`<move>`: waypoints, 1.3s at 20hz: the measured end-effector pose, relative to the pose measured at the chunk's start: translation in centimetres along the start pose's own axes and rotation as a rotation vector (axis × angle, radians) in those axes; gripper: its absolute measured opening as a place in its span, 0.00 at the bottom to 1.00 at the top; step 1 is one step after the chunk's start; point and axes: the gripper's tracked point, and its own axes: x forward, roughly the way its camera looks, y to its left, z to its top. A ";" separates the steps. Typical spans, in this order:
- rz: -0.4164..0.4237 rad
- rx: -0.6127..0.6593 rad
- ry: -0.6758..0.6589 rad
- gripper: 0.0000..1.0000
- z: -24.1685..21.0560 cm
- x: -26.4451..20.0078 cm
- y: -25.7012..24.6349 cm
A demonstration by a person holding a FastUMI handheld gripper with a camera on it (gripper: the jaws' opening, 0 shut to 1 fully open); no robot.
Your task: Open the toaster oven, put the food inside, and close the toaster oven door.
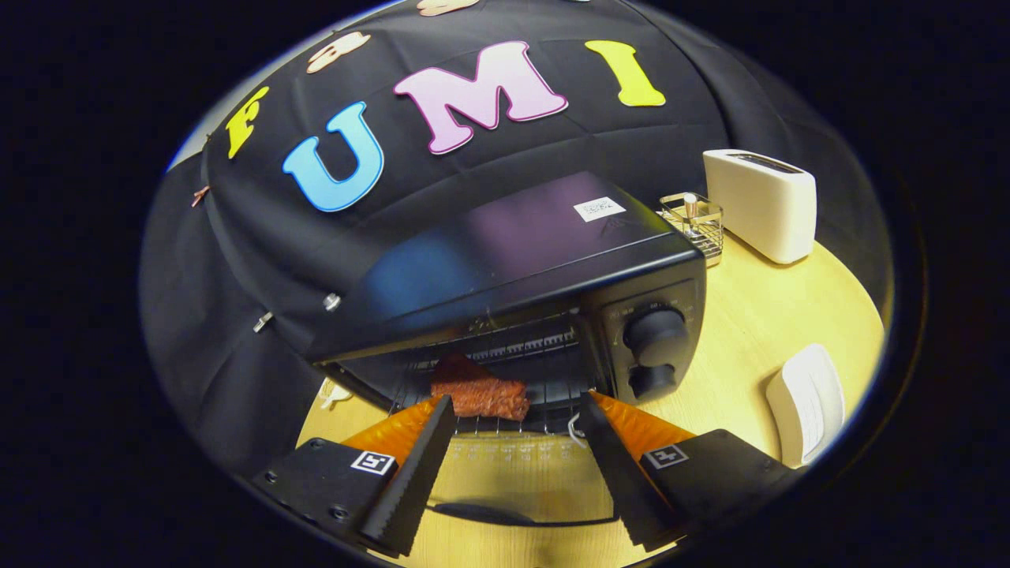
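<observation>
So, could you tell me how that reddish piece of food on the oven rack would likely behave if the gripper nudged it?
The food looks blocky and flat-bottomed, so it would probably slide rather than roll. Its rough surface may catch on the wire rack. The gripper is open, not touching it.

White pop-up toaster [764,203]: upright on the wooden tabletop [757,331], far beyond the fingers and off to their right. Small wire rack [694,225]: just beside the toaster's left end, holding a small bottle-like item, too small to identify. White flat-faced object [806,402]: on the tabletop, right of the right finger, nearer than the toaster.
</observation>
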 end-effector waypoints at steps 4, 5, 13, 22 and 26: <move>-0.046 -0.087 0.129 0.98 -4.0 -2.6 0.5; -0.041 -0.096 0.149 0.98 -4.8 -3.2 1.1; -0.008 -0.125 0.217 0.98 -9.3 -4.7 6.1; -0.103 -0.214 0.376 0.99 -16.6 -3.5 5.0; -0.216 -0.221 0.416 0.99 -18.1 -2.0 2.7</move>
